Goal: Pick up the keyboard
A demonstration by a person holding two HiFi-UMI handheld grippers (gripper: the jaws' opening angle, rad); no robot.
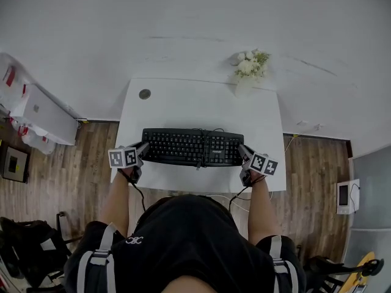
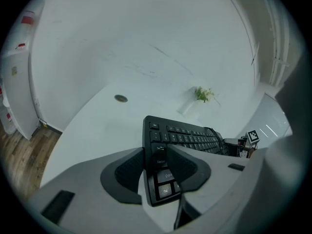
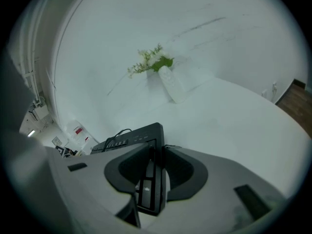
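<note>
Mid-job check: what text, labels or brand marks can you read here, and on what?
"Ctrl": faint, on the bottom-left key of the keyboard.
Other key legends and the brand mark: too small to read.
Left claw and right claw marker cubes: coded squares, no words.
Shirt logo: unreadable.

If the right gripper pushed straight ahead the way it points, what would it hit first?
The keyboard, clamped in its fingers. Past that, it slants down toward the white table, probably short of the flower vase.

One keyboard (black), two grippers, one vase
</note>
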